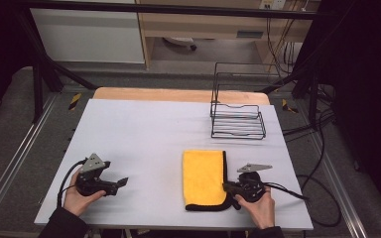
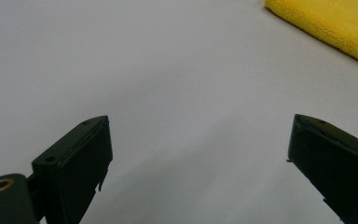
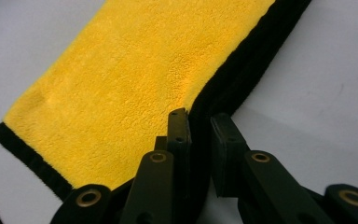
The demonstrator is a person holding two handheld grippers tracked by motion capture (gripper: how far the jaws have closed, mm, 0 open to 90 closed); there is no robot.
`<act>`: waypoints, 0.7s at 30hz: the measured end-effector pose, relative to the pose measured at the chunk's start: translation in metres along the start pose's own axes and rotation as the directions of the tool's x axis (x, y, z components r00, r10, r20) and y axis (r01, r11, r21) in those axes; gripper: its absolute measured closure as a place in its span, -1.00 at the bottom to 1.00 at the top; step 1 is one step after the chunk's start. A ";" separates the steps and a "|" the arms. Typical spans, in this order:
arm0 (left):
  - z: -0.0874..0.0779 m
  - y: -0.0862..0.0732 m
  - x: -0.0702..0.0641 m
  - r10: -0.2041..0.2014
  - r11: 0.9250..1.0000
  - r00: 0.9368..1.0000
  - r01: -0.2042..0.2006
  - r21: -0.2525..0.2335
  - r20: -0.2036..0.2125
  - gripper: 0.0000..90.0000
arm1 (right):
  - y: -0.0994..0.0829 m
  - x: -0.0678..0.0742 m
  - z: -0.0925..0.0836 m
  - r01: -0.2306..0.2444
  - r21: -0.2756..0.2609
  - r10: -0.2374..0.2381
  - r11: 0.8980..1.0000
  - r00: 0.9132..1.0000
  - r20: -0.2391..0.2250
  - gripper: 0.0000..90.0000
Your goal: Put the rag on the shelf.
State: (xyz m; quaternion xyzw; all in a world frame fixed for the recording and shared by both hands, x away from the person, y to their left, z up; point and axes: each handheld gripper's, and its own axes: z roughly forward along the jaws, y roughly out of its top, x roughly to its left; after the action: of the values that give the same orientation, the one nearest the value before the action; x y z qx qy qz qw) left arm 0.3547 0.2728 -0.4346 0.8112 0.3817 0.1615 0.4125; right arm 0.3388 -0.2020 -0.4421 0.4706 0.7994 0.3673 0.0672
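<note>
A folded yellow towel (image 1: 203, 177) with a black hem lies flat on the white table (image 1: 144, 129), front right of centre. My right gripper (image 1: 226, 187) meets it from the right at the near right edge. In the right gripper view the right gripper (image 3: 199, 116) has its jaws pinched on the towel's (image 3: 135, 84) black hem, one jaw over the yellow side and one outside it. My left gripper (image 1: 120, 184) rests at the front left, pointing right, well apart from the towel. In the left gripper view the left gripper (image 2: 198, 126) is wide open over bare table, with the towel's corner (image 2: 335, 23) far off.
A black wire rack (image 1: 238, 121) stands at the back right of the table. A wooden strip (image 1: 178, 94) runs along the far edge. Cables (image 1: 317, 198) trail off the right side. A person's hands hold both grippers at the near edge.
</note>
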 end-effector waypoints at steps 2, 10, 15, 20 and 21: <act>0.001 0.002 -0.004 0.006 1.000 1.000 -0.006 0.003 0.003 -0.87 | 0.000 -0.002 0.000 0.031 -0.007 -0.031 0.999 1.000 0.006 0.66; 0.013 0.013 -0.017 0.008 1.000 0.999 -0.009 0.025 0.044 -0.92 | 0.004 -0.013 -0.010 0.081 -0.134 -0.083 0.988 0.997 -0.007 0.06; 0.019 0.023 -0.026 0.024 0.999 0.999 -0.025 0.020 0.047 -0.91 | 0.011 -0.020 -0.012 0.084 -0.203 -0.088 0.976 0.996 -0.013 -0.31; 0.030 0.033 -0.034 0.037 0.999 0.998 -0.039 0.033 0.055 -0.90 | 0.016 -0.027 -0.010 0.093 -0.210 -0.098 0.973 0.995 -0.010 -0.60; 0.032 0.036 -0.036 0.040 0.999 0.998 -0.042 0.035 0.056 -0.90 | 0.017 -0.028 -0.010 0.094 -0.209 -0.098 0.974 0.995 -0.010 -0.65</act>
State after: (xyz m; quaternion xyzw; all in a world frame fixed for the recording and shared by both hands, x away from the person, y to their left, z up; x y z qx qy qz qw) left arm 0.3672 0.2154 -0.4237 0.8303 0.3563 0.1405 0.4048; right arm 0.3614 -0.2247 -0.4310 0.4184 0.7790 0.4498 0.1257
